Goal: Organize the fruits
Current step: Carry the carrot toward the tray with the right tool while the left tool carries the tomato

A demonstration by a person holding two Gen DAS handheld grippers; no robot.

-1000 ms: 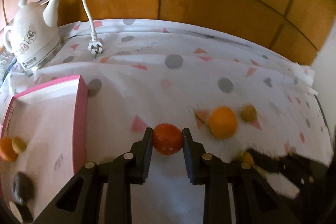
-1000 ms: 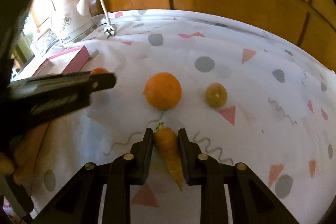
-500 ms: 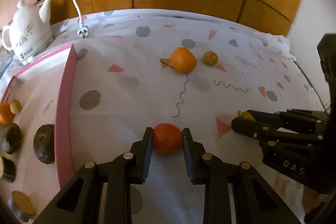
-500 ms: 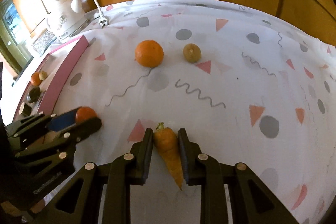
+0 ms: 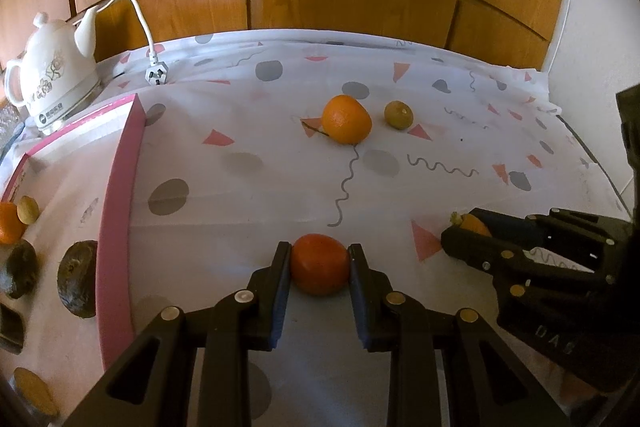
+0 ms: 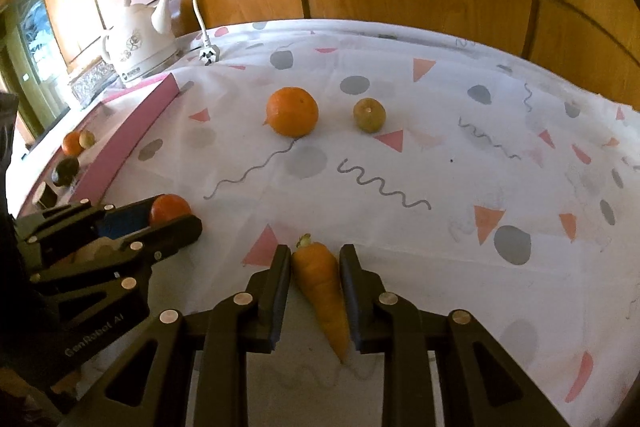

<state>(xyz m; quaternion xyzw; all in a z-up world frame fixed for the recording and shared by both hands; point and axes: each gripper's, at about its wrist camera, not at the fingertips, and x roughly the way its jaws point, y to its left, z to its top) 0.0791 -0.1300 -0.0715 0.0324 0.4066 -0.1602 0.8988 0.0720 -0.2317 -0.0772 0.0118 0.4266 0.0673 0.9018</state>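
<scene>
Left wrist: left gripper [image 5: 319,269] angled down, jaws clamping tomato [image 5: 319,269].

Warm, sharp light (fisheye-bent edges, cupboard glare)

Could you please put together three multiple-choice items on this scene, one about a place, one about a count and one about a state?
1. Where does the white kettle stand?
A. Behind the pink tray
B. Beside the carrot
C. At the cloth's near edge

2. How many fruits lie loose on the tablecloth?
A. Two
B. Four
C. None

3. What does the right gripper hold?
A. Nothing
B. A carrot
C. A plug

Answers: 1 A, it sits at the far left past the tray. 2 A, only the orange and a small yellow-green fruit. 3 B, its jaws press on the carrot's sides.
</scene>
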